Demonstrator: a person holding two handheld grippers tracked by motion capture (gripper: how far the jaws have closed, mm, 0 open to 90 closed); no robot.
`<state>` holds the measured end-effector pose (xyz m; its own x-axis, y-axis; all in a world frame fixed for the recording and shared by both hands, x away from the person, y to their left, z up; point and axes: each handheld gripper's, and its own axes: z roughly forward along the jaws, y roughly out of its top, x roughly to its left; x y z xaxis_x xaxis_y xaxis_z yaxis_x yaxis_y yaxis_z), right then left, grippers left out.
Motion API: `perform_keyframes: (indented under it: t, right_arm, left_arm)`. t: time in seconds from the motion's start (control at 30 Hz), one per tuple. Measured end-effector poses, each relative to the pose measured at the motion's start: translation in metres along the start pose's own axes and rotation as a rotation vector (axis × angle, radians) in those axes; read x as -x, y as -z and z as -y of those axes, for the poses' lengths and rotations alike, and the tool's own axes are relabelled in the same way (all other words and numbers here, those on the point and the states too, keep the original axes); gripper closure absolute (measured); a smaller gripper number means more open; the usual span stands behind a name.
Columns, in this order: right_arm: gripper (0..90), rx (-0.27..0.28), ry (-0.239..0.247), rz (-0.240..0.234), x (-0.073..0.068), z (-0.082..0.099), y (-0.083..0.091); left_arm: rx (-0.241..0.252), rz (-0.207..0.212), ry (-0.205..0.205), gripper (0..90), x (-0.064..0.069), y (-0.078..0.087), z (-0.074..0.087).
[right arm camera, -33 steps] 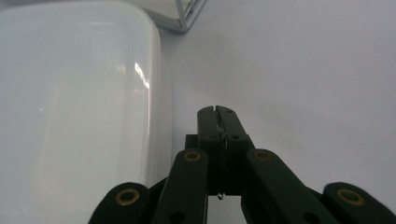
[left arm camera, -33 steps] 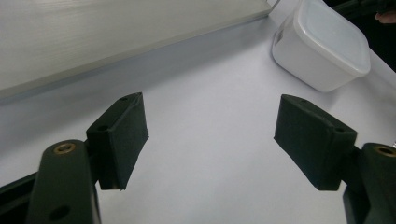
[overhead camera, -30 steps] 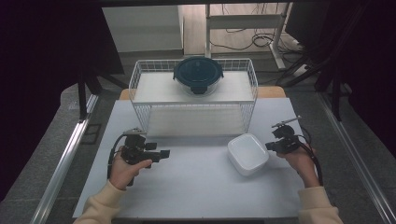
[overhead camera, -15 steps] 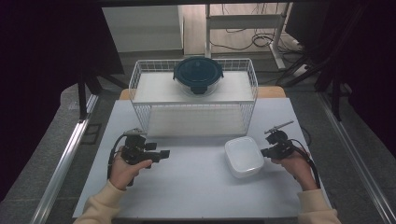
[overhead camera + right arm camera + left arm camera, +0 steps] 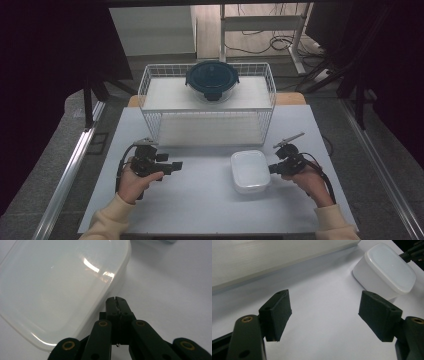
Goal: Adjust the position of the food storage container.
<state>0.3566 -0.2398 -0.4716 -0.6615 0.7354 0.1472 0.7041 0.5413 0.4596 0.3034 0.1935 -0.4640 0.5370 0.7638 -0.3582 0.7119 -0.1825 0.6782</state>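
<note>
Just beside the closed right claw (image 5: 116,300) lies the white container (image 5: 57,287).

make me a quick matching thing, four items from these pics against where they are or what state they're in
Items:
1. white box
2. round dark-lidded bowl
3. left tongs
4. right tongs

States:
a. jaws spread wide over bare table
b. on top of the wire basket
c. jaws closed, tip at the box's edge
d. on the table in front of the basket

Pairs: 1-d, 2-b, 3-a, 4-c
</note>
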Motion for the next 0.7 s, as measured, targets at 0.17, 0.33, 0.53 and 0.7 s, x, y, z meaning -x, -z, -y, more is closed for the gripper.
perform_keyframes:
  t: [0.17,0.33,0.53,0.7]
  right_arm:
    - [89.2,-0.009,0.028,-0.044,-0.011,-0.003,-0.004]
    - [89.2,-0.014,0.054,-0.053,-0.021,-0.006,-0.009]
    - [89.2,-0.012,0.073,-0.063,-0.03,-0.009,-0.014]
    - [89.2,-0.007,0.087,-0.075,-0.038,-0.013,-0.018]
  left_arm:
    - [-0.004,-0.003,-0.005,25.3,0.001,-0.001,0.0]
    - [-0.007,-0.005,-0.008,25.3,0.001,-0.001,0.0]
    - [-0.012,-0.004,-0.014,25.3,0.001,-0.002,0.0]
    - [-0.015,-0.007,-0.011,25.3,0.002,-0.002,0.0]
